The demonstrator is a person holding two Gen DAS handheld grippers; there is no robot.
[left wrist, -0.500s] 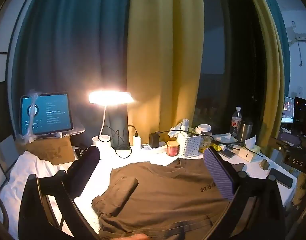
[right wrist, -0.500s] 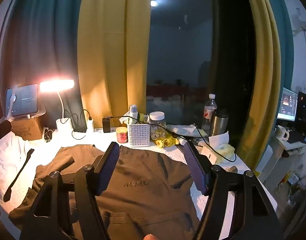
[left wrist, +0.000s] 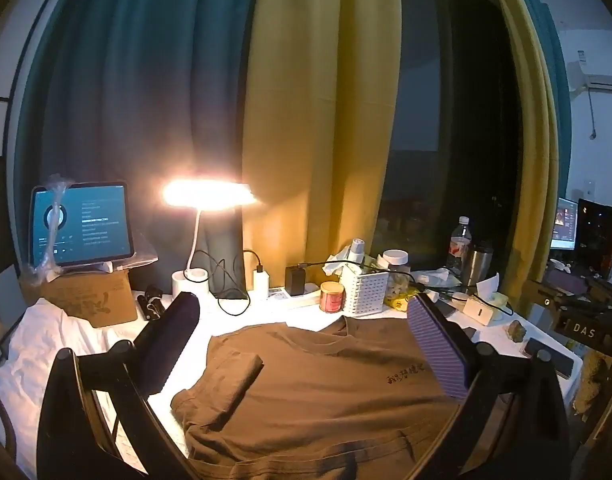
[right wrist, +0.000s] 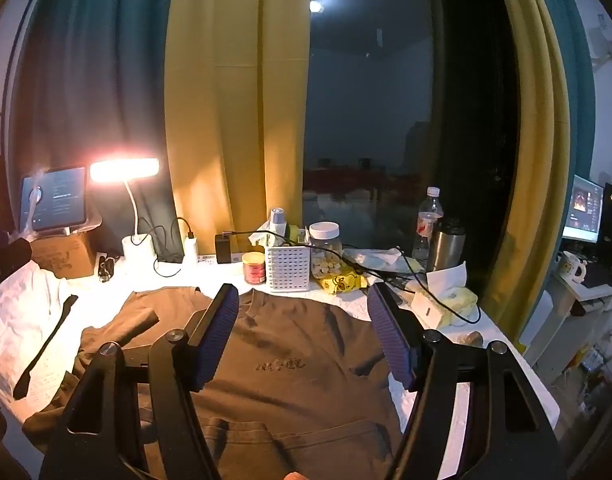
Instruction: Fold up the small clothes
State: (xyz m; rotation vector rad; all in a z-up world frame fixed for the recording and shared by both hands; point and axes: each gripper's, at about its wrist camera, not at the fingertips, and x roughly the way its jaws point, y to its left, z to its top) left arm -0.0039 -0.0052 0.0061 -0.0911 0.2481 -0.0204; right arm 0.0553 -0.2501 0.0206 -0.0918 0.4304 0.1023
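Brown T-shirt (right wrist: 290, 364) is lying spread on the white-covered table (left wrist: 46, 344), one sleeve folded in. Left gripper (left wrist: 302, 340) and right gripper (right wrist: 302, 336) are hovering wide, empty. Folding is barely begun; next likely calls for pinching the other sleeve.

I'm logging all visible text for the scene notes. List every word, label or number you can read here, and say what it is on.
"DAS": white letters on the dark block at the right edge of the left wrist view.
Dark print on the brown shirt: characters, unreadable.
Tablet screen text: too small.
Cardboard box print: blurred.
Water bottle label: unreadable.
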